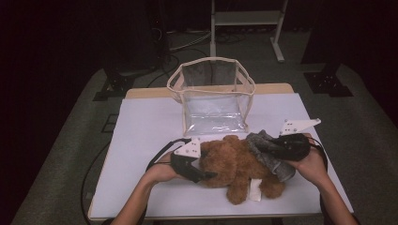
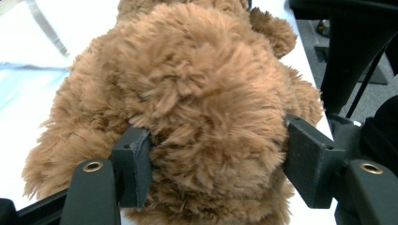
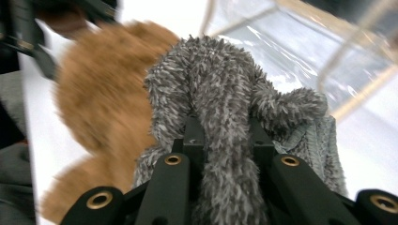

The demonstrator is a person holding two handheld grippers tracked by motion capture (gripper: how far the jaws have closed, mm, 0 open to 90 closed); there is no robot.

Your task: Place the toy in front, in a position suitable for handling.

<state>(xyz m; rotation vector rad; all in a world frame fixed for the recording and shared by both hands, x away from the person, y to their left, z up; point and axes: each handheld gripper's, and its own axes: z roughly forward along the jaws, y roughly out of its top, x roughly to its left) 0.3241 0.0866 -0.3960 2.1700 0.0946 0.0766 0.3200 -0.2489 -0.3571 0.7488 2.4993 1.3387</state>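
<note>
A brown plush bear [image 1: 234, 164] lies on the white table cover [image 1: 145, 136] near the front edge. My left gripper [image 1: 206, 174] is shut on its head from the left; in the left gripper view the pads sink into the fur [image 2: 202, 93] on both sides. A grey fuzzy garment [image 1: 281, 169] lies over the bear's right side. My right gripper [image 1: 274, 146] is shut on a fold of it, and in the right gripper view the grey pile [image 3: 211, 84] bulges up between the jaws, with the blurred bear [image 3: 98, 93] beyond at the left.
A clear plastic bag with a beige rim [image 1: 213, 93] stands open-topped behind the bear, at the middle back of the table. It also shows at the upper right of the right gripper view [image 3: 300, 47]. Bare white cover lies to the left. A white frame stands on the floor beyond.
</note>
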